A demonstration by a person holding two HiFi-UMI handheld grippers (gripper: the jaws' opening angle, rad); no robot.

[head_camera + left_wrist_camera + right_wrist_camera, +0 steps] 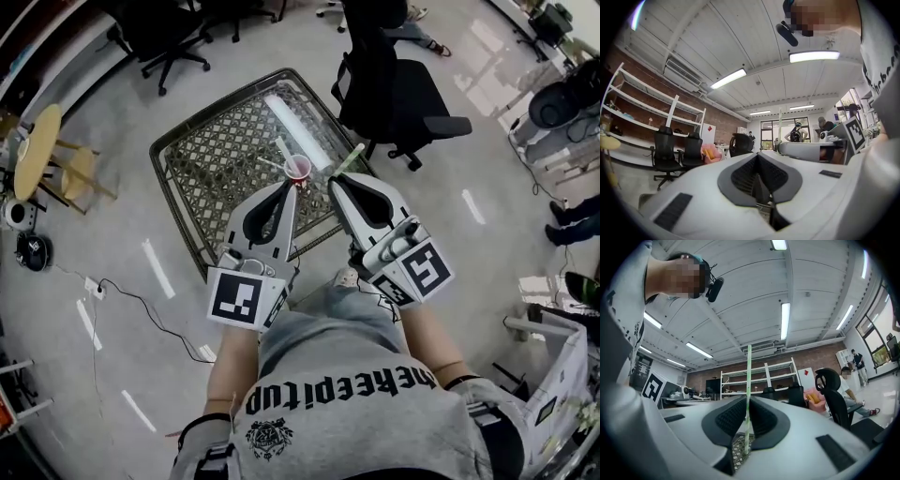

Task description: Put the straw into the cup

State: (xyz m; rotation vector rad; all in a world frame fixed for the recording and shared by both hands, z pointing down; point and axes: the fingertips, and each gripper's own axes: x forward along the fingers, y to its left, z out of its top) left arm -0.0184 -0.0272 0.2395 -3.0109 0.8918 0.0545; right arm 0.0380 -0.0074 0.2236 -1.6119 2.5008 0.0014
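A small clear cup (pixel 298 168) with a red rim stands on the glass-topped wicker table (pixel 214 150), near its front right part. A pale straw (pixel 281 147) leans up from the cup toward the back left. My left gripper (pixel 288 185) reaches to just in front of the cup; in the left gripper view its jaws (pixel 758 157) are shut with nothing visible between them. My right gripper (pixel 336 178) is to the right of the cup and is shut on a green straw (pixel 352 157). That straw (pixel 749 380) stands upright between the pads, pointing toward the ceiling.
A black office chair (pixel 394 89) stands close behind the table's right corner. More chairs (pixel 173 37) are at the back left, and a round wooden stool (pixel 42 150) is at the left. A cable (pixel 122 295) lies on the floor. Shelving and boxes (pixel 562 375) crowd the right.
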